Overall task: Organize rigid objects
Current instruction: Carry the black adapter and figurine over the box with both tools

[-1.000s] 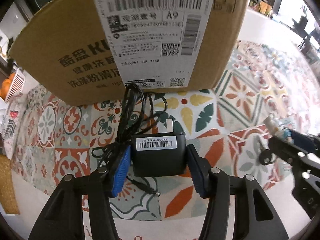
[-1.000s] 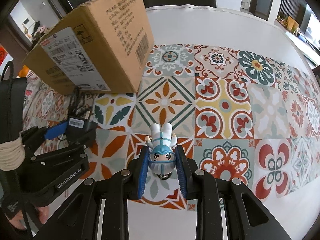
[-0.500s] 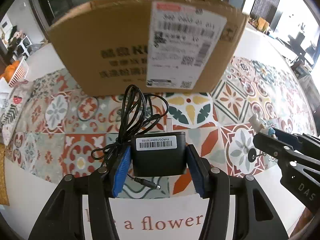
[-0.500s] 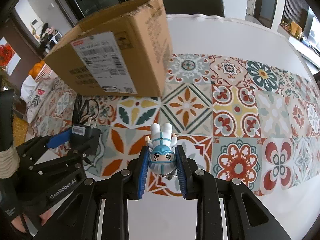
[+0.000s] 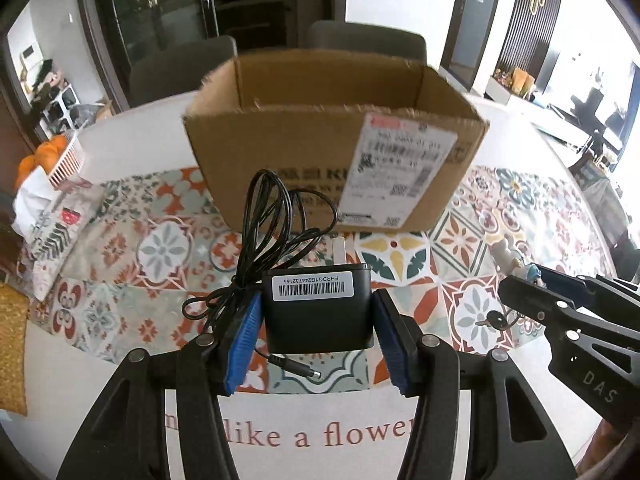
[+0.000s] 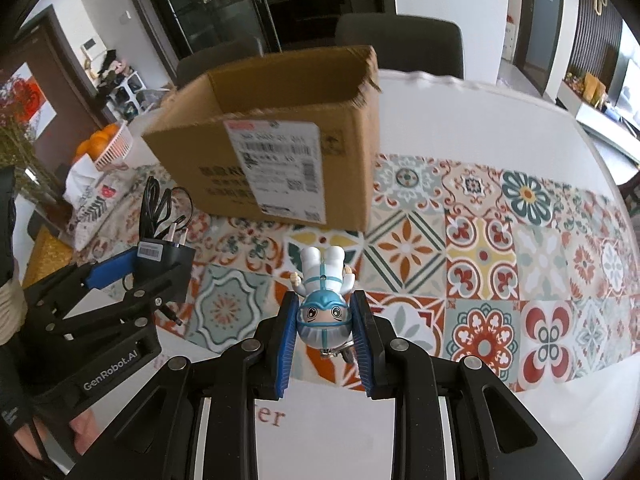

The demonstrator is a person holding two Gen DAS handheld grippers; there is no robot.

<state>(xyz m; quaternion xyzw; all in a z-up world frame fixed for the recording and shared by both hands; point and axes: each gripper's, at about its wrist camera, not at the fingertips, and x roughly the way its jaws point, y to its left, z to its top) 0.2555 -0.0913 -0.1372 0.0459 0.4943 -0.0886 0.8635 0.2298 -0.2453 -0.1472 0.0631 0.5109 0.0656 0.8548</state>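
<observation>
My left gripper [image 5: 318, 312] is shut on a black power adapter [image 5: 318, 308] with a barcode sticker; its black cord [image 5: 268, 232] hangs in loops above the table. The same adapter [image 6: 162, 258] shows at the left of the right wrist view. My right gripper [image 6: 324, 320] is shut on a small white and blue toy figure [image 6: 324, 300], held by its helmeted head with the legs pointing away; a key ring dangles under it. Ahead stands an open cardboard box [image 5: 332, 160] with a shipping label, its open top in sight [image 6: 288, 140].
A tiled-pattern mat [image 6: 500, 264] covers the white round table [image 6: 480, 120]. A basket of oranges [image 5: 52, 158] and a printed pouch [image 5: 60, 224] sit at the far left. Dark chairs [image 5: 364, 40] stand behind the box. A person's hand [image 6: 24, 432] holds the left gripper.
Both grippers have risen and drawn back from the box with their objects still held. The box looks smaller and its open top has come into sight.
</observation>
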